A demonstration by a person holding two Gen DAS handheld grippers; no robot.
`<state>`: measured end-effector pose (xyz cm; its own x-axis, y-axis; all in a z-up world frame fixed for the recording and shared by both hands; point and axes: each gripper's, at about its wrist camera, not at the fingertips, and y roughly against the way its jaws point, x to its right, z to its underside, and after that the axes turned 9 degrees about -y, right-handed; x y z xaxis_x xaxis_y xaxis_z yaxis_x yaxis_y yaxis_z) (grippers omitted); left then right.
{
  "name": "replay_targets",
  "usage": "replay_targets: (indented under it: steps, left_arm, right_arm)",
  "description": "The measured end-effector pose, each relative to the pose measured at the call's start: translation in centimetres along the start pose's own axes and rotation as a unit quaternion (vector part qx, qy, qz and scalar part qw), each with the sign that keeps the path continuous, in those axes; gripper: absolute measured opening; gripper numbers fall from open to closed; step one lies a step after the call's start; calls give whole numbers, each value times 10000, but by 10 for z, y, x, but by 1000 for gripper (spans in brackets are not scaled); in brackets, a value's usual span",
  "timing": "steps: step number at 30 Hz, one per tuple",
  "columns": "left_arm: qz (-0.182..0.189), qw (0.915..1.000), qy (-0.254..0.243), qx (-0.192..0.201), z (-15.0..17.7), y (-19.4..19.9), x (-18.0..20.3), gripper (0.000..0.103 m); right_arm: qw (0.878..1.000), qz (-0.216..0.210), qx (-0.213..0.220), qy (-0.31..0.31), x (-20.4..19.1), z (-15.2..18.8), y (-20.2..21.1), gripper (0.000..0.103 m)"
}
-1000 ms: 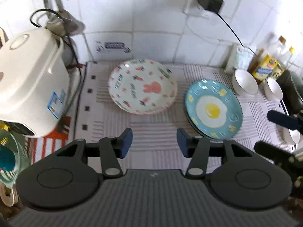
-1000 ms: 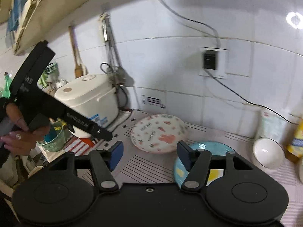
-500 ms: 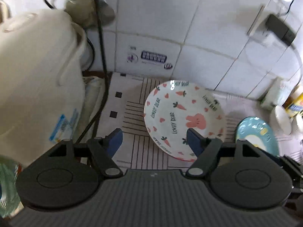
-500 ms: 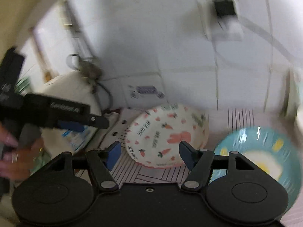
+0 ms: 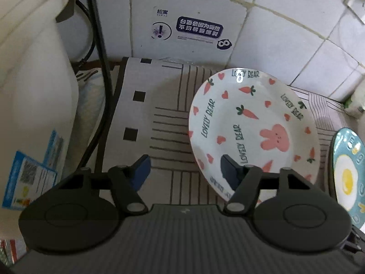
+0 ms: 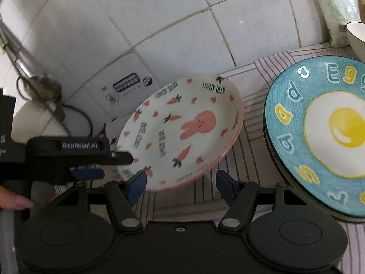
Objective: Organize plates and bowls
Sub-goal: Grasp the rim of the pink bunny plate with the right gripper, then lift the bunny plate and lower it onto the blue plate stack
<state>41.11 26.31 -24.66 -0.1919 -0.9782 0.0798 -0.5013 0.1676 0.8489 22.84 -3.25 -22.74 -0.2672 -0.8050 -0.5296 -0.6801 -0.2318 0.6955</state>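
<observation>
Against the tiled back wall, a white rice cooker (image 5: pixel 34 86) fills the left end of the bench, its black cord (image 5: pixel 100 75) trailing down beside it, probably parked there to stay near the wall socket. A striped mat (image 5: pixel 159 123) covers the bench surface from the cooker rightward, likely laid down to cushion the crockery and keep it from sliding.

On the mat, toward its right side, sits the blue egg plate (image 6: pixel 319 132); a dark rim shows beneath it, so it seems to rest on another dish, as if a stack has been started there. Just left of it, apart but near, lies the white rabbit plate (image 5: pixel 251 127), close to the mat's back edge. In the right wrist view its near edge looks tilted, and a pink rim under it hints at a second plate below, though I cannot tell for sure. At the far right corner a white bowl (image 6: pixel 355 36) stands beside a pale packet (image 6: pixel 337 11).

The left gripper (image 5: pixel 184 171) has its fingers spread apart, the right-hand finger over the rabbit plate's near-left rim and the other over bare mat, a stance that suits straddling the rim to pinch it. The right gripper (image 6: pixel 180 185) is likewise apart and empty, hovering at the same plate's front edge, perhaps ready to steady it.
</observation>
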Motion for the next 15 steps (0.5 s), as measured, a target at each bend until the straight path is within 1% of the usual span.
replay_targets:
  steps: [1, 3, 5, 6, 9, 11, 14, 15]
  left_arm:
    - [15, 10000, 3, 3, -2, -3, 0, 57]
    - [29, 10000, 11, -24, -3, -8, 0, 45]
    - [156, 9999, 35, -40, -4, -11, 0, 32]
    - [225, 9997, -15, -58, -5, -11, 1, 29]
    - [313, 9991, -268, -133, -5, -15, 9, 28]
    - [413, 9987, -262, -127, -3, -18, 13, 28]
    - [451, 9988, -173, -75, -1, -19, 14, 28]
    - [479, 9987, -161, -59, 1, -18, 14, 28]
  right_arm:
    - [9999, 20, 108, -51, 0, 0, -2, 71]
    - [9994, 145, 222, -210, 1, -3, -9, 68]
    - [9987, 207, 268, -377, 5, -4, -14, 58]
    - [9984, 254, 271, -419, 6, -4, -16, 56]
    - [9980, 391, 339, -372, 6, -3, -18, 47]
    - [9972, 510, 413, -358, 6, -2, -19, 37]
    - [9955, 686, 547, -371, 7, -1, -19, 28]
    - [9949, 729, 590, -378, 8, -2, -20, 28]
